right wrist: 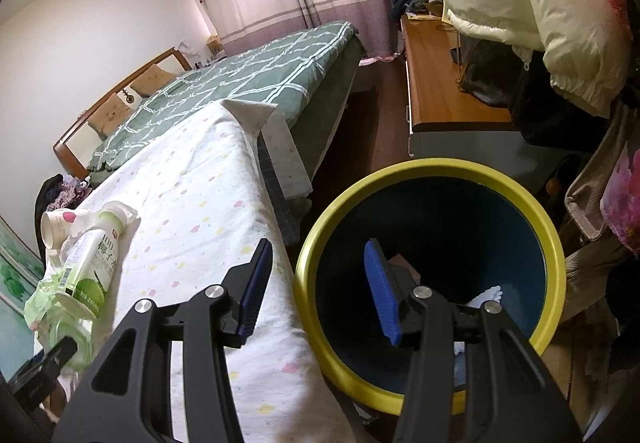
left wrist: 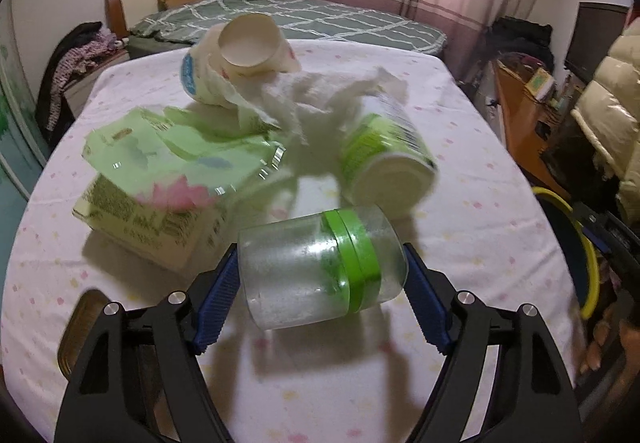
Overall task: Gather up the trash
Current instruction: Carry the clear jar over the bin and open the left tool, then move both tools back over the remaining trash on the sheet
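Your left hand-held gripper (left wrist: 322, 275) is clamped on a clear plastic jar (left wrist: 320, 267), both blue ribbed pads pressed to its sides; the jar lies sideways, frosted and cylindrical, with a green band around it. Just beyond it on the bench (left wrist: 460, 147), covered by a white cloth dotted with pastel flowers, lies the rest of the trash: a green-labelled drink bottle (left wrist: 384, 155) on its side ahead and to the right, a crinkled green plastic wrapper (left wrist: 168, 151) over a printed carton ahead and to the left, crumpled white tissue (left wrist: 316, 99) and a tipped paper cup (left wrist: 248, 43) farther off. A bed with a green checked quilt (left wrist: 288, 13) and pink curtains stand behind. Your right hand-held gripper (right wrist: 320, 283) is spread wide and holds nothing, poised over the bench edge and a round bin (right wrist: 432, 283) with a yellow rim and dark blue inside
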A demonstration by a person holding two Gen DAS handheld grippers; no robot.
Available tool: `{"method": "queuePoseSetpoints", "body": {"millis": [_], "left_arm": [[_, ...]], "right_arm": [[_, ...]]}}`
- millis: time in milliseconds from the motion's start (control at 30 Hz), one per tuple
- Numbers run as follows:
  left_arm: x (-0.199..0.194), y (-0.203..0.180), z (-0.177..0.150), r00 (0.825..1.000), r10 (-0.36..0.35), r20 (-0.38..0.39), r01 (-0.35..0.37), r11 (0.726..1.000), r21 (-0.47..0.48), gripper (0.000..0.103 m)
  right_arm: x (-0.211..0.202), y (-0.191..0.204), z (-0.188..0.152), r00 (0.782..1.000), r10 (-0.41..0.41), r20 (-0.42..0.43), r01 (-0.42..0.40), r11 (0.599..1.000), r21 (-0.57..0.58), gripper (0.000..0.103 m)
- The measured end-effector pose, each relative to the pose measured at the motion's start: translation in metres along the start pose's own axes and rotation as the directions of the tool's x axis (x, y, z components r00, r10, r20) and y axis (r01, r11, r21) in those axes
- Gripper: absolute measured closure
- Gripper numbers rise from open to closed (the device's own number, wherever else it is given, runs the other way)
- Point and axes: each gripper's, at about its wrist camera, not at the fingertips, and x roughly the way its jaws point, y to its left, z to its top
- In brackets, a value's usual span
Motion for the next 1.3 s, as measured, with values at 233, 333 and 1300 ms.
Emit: {"method": "queuePoseSetpoints", "body": {"millis": [233, 333, 1300], "left_arm": [[-0.015, -0.034, -0.005, 0.997, -0.081, 0.005, 0.08, 0.993, 0.084, 0.026], [-0.014, -0.056, -0.001, 0.993, -0.12, -0.009, 0.12, 0.985, 0.121, 0.026], [0.038, -0.297, 0.002, 0.946, -0.281, -0.162, 0.324, 0.831, 0.453, 0.028]], "right_arm": [[-0.022, -0.014, -0.003, 0.996, -0.06, 0.059, 0.062, 0.998, -0.023, 0.049], [-0.033, -0.033, -0.003, 0.992, -0.092, 0.082, 0.093, 0.996, -0.002, 0.041], [-0.071, -0.163, -0.016, 0.961, -0.269, 0.07, 0.259, 0.958, 0.123, 0.04]]}}
